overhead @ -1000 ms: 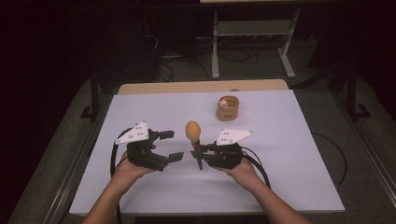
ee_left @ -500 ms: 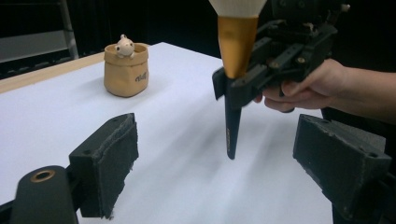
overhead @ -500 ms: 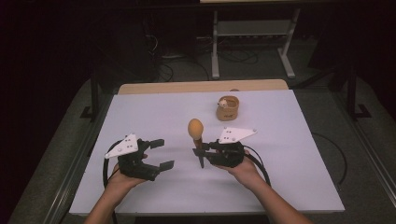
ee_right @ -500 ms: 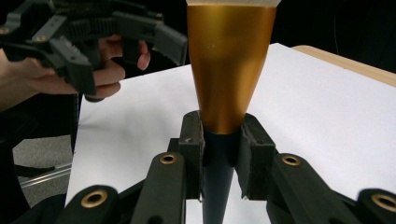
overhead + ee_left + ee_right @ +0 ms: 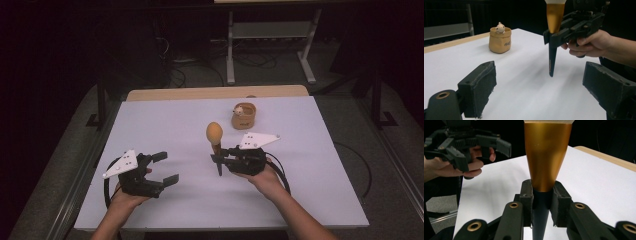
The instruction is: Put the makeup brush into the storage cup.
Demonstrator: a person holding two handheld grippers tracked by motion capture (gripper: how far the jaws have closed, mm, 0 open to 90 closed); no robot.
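My right gripper [image 5: 218, 159] is shut on the black pointed stem of a tool [image 5: 214, 133] with an orange egg-shaped head and a golden cone. The tool stands upright at mid-table, its tip just above the white surface. In the right gripper view both pads [image 5: 527, 195] press on the stem just under the golden cone [image 5: 546, 152]. My left gripper [image 5: 169, 167] hovers at the front left, well apart from the tool. Its jaws have just been opening and nothing is between them. The left gripper view looks past its spread jaws to the tool [image 5: 554, 20] and the right gripper [image 5: 552, 35].
A tan sack-shaped pot [image 5: 243, 116] with a small white figure inside stands at the back of the white table [image 5: 310, 195], beyond the tool. It also appears in the left gripper view as the pot [image 5: 499, 40]. Dark floor and a metal stand lie behind the table.
My left gripper has moved left and toward the table's front edge, away from the tool, and sunk a little. The right gripper and the tool have stayed in place.
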